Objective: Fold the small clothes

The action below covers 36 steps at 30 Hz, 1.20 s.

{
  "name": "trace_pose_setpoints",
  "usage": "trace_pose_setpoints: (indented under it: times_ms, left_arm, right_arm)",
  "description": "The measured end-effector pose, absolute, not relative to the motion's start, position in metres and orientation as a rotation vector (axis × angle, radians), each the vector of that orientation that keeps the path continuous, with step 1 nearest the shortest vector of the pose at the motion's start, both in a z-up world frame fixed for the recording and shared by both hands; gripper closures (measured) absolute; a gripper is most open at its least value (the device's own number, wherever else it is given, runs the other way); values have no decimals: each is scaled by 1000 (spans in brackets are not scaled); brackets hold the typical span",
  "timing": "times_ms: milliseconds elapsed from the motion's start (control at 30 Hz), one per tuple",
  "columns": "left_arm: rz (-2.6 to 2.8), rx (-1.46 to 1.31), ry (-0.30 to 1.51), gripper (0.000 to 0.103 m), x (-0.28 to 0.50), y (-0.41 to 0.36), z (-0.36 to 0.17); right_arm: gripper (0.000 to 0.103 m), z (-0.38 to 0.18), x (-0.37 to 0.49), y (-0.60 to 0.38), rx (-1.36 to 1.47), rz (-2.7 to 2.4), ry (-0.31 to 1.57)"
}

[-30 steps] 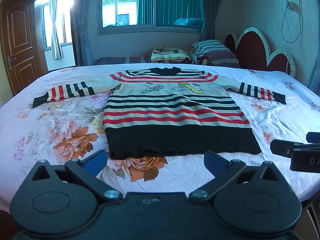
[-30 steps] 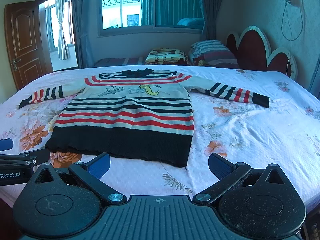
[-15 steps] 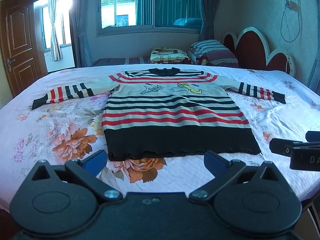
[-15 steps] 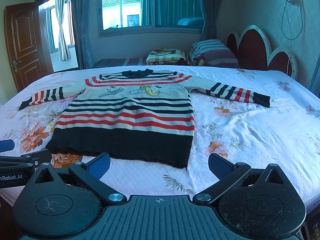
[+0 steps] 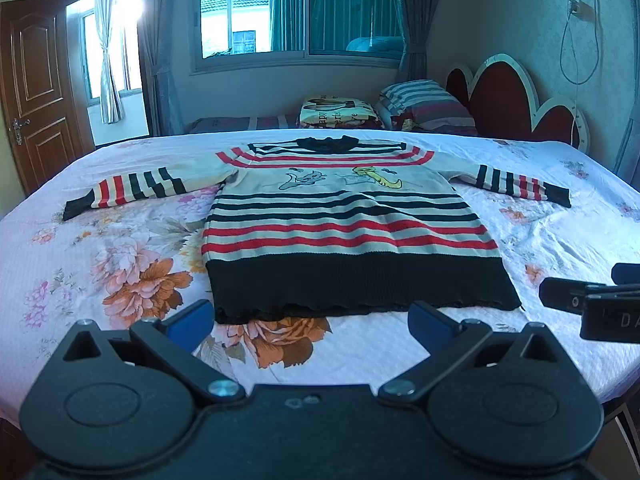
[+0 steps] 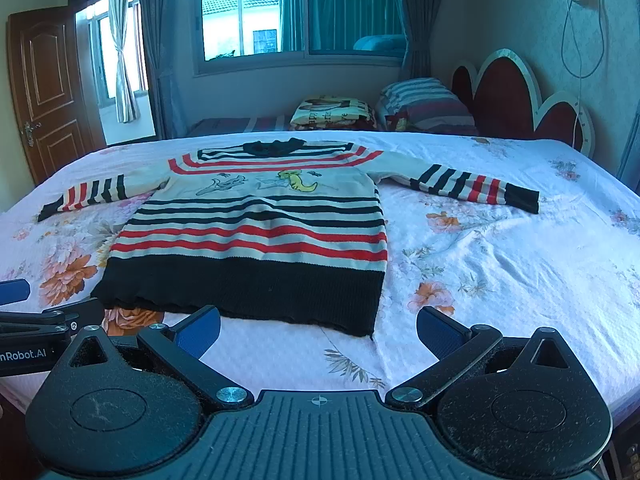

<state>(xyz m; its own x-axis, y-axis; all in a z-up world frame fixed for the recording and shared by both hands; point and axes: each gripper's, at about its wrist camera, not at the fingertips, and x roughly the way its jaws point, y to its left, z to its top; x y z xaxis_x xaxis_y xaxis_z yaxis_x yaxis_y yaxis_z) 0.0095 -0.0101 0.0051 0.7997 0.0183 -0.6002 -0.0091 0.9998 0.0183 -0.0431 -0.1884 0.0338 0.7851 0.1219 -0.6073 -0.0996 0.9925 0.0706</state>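
Sunlit through a wide window [image 5: 296, 12], the bedroom held a large bed [image 5: 560, 240] under a white sheet printed with orange and pink flowers. I held my left gripper [image 5: 311, 322] low over the near edge of that bed, its blue-padded fingers [image 5: 188, 325] spread wide with nothing between them. My right gripper [image 6: 319, 330] hung the same way just beside it, fingers [image 6: 438, 334] wide apart and empty. Each gripper's side showed at the edge of the other's camera view.

Just beyond both sets of fingertips lay a small striped sweater [image 5: 344, 224], spread flat, face up, untouched. Its black hem [image 5: 360, 284] was nearest me and its dark collar [image 5: 326, 144] farthest. Red, black and cream bands crossed the body, with two cartoon figures on the chest. Both sleeves stretched straight out to the sides.

Past the sweater, a striped pillow [image 5: 424, 104] and a folded printed blanket [image 5: 338, 112] sat by a scalloped red headboard [image 5: 516, 100]. A brown wooden door [image 5: 36, 92] stood at the far left.
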Motion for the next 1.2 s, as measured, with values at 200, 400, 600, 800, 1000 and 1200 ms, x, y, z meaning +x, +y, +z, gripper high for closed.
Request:
trace_pose_setpoints:
  times_ms: [200,400,600,800,1000,1200]
  left_arm:
    - [16,12,643,1,9,-10,3]
    - [16,10,643,1,8,-10,2]
    - [15,13,641,1,6,-10,1]
    - [18,13,642,1,5,-10,1]
    - [20,13,642,1,4,-11,1]
    - [20,18,642,1,4,-11,1]
  right_arm:
    - [0,34,-43,-189,38,120,658]
    - [0,34,-44,-188,39,122,658]
    - [0,34,-45,-188,40,122,659]
    - [0,33,-45,-188,42,123,663]
    - [0,32,-47,-188,46,126,666]
    - [0,32,-46,-189,45,127,666]
